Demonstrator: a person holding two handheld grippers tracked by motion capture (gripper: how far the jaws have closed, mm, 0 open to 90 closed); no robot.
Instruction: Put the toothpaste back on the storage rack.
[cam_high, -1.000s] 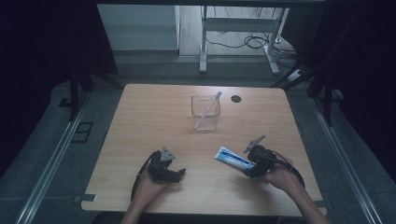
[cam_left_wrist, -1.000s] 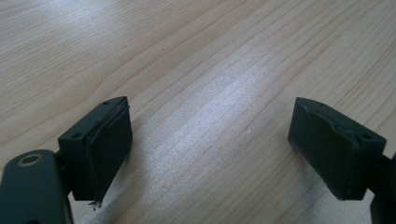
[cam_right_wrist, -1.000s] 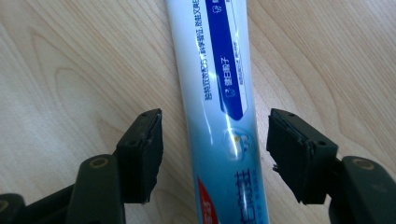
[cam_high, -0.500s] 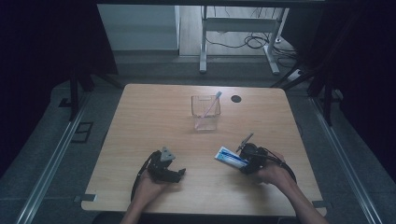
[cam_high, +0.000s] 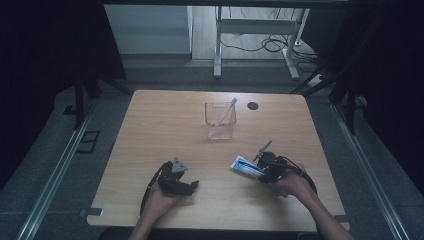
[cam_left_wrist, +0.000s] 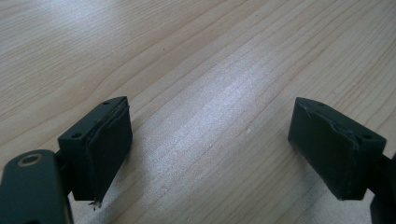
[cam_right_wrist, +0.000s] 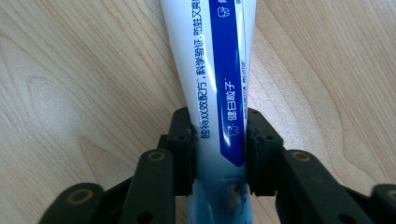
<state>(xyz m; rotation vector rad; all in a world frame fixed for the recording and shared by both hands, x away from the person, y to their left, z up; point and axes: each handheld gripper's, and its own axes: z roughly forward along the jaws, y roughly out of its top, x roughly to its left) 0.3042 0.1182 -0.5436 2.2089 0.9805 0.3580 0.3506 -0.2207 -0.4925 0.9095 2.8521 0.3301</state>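
- The right gripper (cam_right_wrist: 219, 154) has just been closing, and its two black jaws now press on either flank of the toothpaste tube (cam_right_wrist: 212, 70), near the tube's lower end in the right gripper view; the tube sits squarely between the pads.
- The tube's long axis runs straight on from the jaws, in line with the gripper, so the grip is across its narrow width; it lies flat on the wooden table (cam_right_wrist: 70, 70), white with a blue band of print.
- In the high view the right gripper (cam_high: 263, 170) is at the near right of the table (cam_high: 165, 125), and the toothpaste tube (cam_high: 245, 166) points from it leftward and slightly away, toward the table's middle.
- Further out, a clear square cup (cam_high: 220, 121) stands upright near the table's centre with a toothbrush (cam_high: 228, 110) leaning in it; it lies beyond the tube's free end, up and to the left of the right gripper. My reading is that a lift and carry toward that cup would follow the tube's own direction.
- The left gripper (cam_left_wrist: 210, 154) stands with its jaws wide apart over bare wood, nothing between them; in the high view the left gripper (cam_high: 179, 181) rests at the near left, well apart from the tube, so the right hand is plainly the nearer.
- The right gripper view gives pad contact and print; the high view gives the cup's bearing.
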